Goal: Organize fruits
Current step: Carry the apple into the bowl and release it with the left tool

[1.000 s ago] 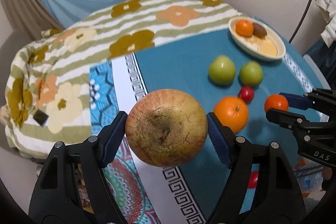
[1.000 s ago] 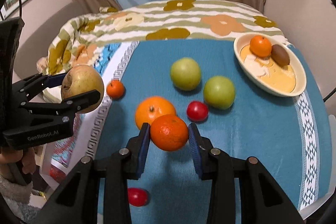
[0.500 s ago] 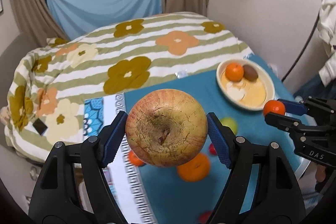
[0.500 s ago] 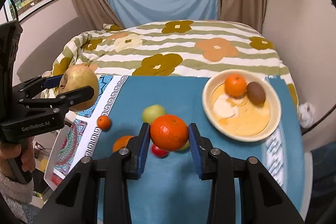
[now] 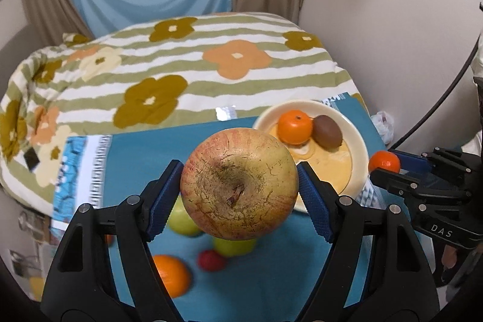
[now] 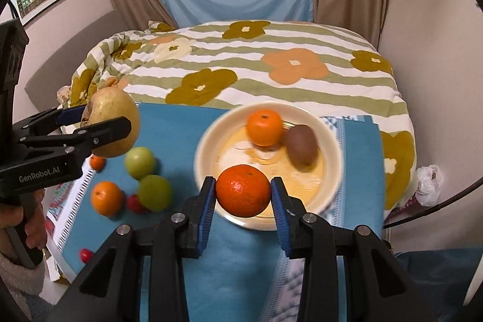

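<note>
**Both grippers carry fruit up toward the bowl**

Since a second ago both views have risen and swung forward: the cream bowl (image 6: pixel 208 138), then at the upper right of each frame, now sits at the centre of the right wrist view and just right of centre in the left one. The loose fruit has dropped to the lower left.

The left gripper (image 5: pixel 240 186) fills the lower middle of its frame, jaws clenched on a large russet apple (image 5: pixel 238 183), stem end facing the camera, held in the air above the blue-clothed desk (image 5: pixel 145 153). In the right wrist view it enters from the left edge, level, the person's hand (image 6: pixel 18 228) on its grip.

The right gripper (image 6: pixel 243 192) has its jaws grasping a mandarin (image 6: pixel 243 190), which shows in front of the bowl's near rim. In the left view it reaches in from the right edge.

Inside the bowl lie an orange (image 6: pixel 265 127) and a kiwi (image 6: pixel 302 148), touching. On the desk at lower left: two green apples (image 6: pixel 140 162), a large orange (image 6: pixel 107 198), a small red fruit (image 6: pixel 134 203)
</note>
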Motion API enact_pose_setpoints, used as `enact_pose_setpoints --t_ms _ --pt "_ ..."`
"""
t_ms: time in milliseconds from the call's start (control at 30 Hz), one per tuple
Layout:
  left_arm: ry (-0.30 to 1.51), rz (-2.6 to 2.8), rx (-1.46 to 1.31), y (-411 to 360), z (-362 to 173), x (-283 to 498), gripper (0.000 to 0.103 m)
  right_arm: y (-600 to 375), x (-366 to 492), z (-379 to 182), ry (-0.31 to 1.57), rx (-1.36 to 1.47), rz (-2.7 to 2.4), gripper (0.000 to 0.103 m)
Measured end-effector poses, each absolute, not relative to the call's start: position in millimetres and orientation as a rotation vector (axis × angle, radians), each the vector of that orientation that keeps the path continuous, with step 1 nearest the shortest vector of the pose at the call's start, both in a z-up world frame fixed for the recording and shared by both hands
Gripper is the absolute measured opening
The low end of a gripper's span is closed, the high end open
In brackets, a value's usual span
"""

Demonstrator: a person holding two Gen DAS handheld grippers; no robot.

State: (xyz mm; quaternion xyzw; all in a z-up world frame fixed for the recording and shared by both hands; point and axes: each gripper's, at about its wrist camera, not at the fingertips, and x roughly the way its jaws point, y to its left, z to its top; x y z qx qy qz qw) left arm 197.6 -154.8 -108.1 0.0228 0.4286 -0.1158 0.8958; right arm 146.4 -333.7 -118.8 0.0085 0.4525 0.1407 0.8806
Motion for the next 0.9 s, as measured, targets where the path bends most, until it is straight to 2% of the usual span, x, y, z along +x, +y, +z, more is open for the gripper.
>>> enact_pose_setpoints --t_ms 533,900 --pt "1.025 -0.259 0.105 -236 -191 254 0.081 -396 193 -163 0.986 0.068 0.282 0.034" --pt "1.032 -0.303 0.184 -256 -203 257 0.081 -406 200 -170 0.997 0.103 0.267 0.034"
